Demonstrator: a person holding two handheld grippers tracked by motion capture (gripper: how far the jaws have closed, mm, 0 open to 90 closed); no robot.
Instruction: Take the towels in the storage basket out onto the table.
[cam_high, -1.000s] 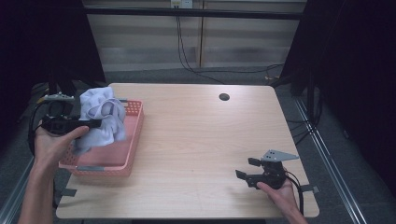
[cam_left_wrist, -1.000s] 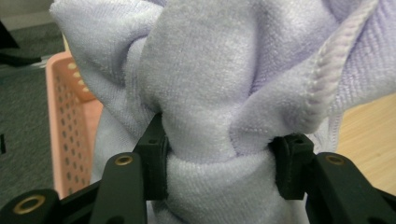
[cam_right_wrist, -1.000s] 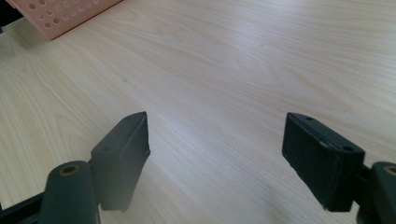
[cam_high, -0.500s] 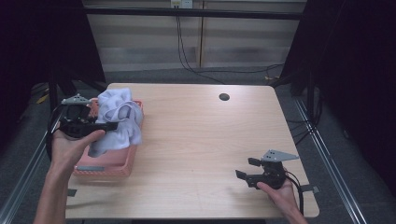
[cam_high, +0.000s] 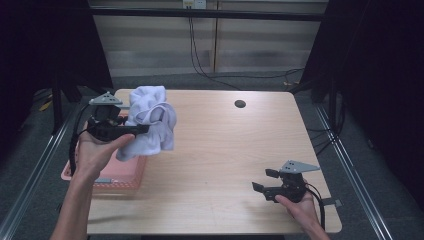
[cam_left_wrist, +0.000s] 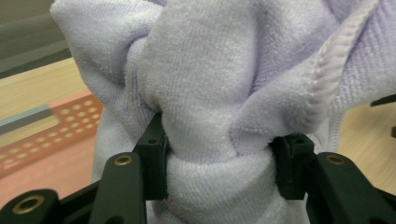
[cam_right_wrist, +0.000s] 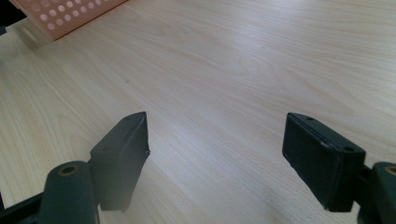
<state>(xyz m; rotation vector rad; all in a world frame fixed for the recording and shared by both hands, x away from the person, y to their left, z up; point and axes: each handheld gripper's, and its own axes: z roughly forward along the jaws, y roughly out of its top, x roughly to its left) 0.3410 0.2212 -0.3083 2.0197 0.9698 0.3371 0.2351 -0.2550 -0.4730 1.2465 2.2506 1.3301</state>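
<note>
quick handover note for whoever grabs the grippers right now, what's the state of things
Left gripper: shut on the pale lilac towel, a thick fold bunched between its jaws, held up in the air above the right edge of the pink basket.
Right gripper: open, holding nothing, low over bare wood near the front right corner of the table.
Done: towel is lifted out of the basket.
Left: probably carry it over the open tabletop, set it down, and bring the right gripper in to help spread or fold it.
</note>
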